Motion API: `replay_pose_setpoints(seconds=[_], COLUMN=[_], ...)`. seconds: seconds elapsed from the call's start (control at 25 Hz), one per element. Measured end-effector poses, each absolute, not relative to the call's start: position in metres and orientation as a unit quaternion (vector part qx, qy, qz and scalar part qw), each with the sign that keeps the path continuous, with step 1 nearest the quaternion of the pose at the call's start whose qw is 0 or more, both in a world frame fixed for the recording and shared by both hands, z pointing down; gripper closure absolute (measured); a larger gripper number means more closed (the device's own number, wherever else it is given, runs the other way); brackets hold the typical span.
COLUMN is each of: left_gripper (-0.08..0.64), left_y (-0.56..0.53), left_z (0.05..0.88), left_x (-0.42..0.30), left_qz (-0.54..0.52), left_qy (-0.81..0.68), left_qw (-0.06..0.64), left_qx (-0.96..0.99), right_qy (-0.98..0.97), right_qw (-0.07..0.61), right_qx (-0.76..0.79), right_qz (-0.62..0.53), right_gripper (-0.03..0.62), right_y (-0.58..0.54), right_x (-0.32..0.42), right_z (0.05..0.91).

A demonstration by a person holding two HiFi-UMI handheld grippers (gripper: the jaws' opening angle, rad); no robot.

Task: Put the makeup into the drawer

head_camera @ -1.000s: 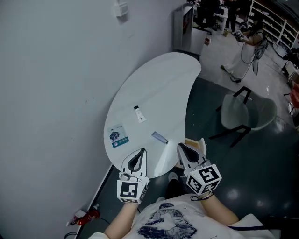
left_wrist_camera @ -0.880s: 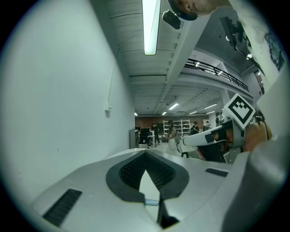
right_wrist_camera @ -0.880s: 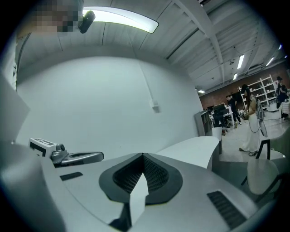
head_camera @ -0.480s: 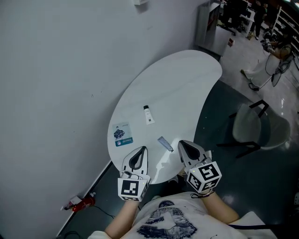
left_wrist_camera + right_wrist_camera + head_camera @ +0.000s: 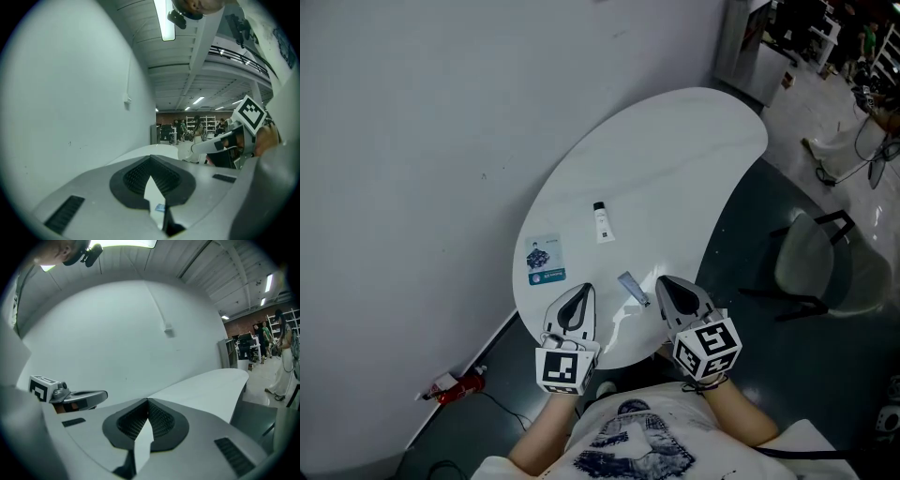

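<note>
Both closed, nothing held: left gripper [image 5: 581, 292] and right gripper [image 5: 664, 284] over the worktop [image 5: 675, 150] near edge. White makeup tube [image 5: 603, 223] lies mid-worktop, grey tube [image 5: 632, 289] between the gripper tips.

White table [image 5: 675, 155] — grey chair [image 5: 799, 268] beside

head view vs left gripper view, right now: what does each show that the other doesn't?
Head view only: the white tube and the small grey stick lying on the white table, the chair, and a red thing on the floor.
Left gripper view only: the ceiling strip light and the small box on the wall.
Both: the table, the grey wall, the left gripper with jaws shut on nothing, and the right gripper with its marker cube.
</note>
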State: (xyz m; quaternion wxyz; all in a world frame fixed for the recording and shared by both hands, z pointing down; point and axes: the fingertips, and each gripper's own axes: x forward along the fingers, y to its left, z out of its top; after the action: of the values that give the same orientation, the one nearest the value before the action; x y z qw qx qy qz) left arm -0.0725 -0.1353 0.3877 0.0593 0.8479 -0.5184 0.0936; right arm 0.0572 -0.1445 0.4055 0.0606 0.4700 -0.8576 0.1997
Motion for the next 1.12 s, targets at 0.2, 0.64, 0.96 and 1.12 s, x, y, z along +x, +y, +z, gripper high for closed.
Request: replay_pose_setpoints(seconds=[0.2,0.64,0.96,1.12], left_gripper=[0.525,0.525,0.525,0.525], left_y=[-0.143,-0.151,-0.153,-0.153], left_z=[0.401,0.428,0.448,0.461], left_x=[-0.072,-0.075,-0.078,-0.081], left_qz=[0.1,0.108,0.115,0.121], left_qy=[-0.522,-0.532,-0.538,-0.542], left_qw=[0.07,0.082,0.096,0.104], left_qx=[0.844,0.836,0.829,0.825], right_qy=[-0.861,-0.861,-0.856,-0.854], right_qw=[0.069,0.11,0.142,0.165], right_qx=[0.461,0.446,0.442,0.437], right_qz=[0.206,0.22,0.228,0.23], right_gripper=[0.572,0.571,0.571,0.569], right_y=[-0.153,-0.156,-0.157,-0.157], right_x=[0.055,0.046,0.04,0.036], right_z=[0.417,0.456,0.483,0.497])
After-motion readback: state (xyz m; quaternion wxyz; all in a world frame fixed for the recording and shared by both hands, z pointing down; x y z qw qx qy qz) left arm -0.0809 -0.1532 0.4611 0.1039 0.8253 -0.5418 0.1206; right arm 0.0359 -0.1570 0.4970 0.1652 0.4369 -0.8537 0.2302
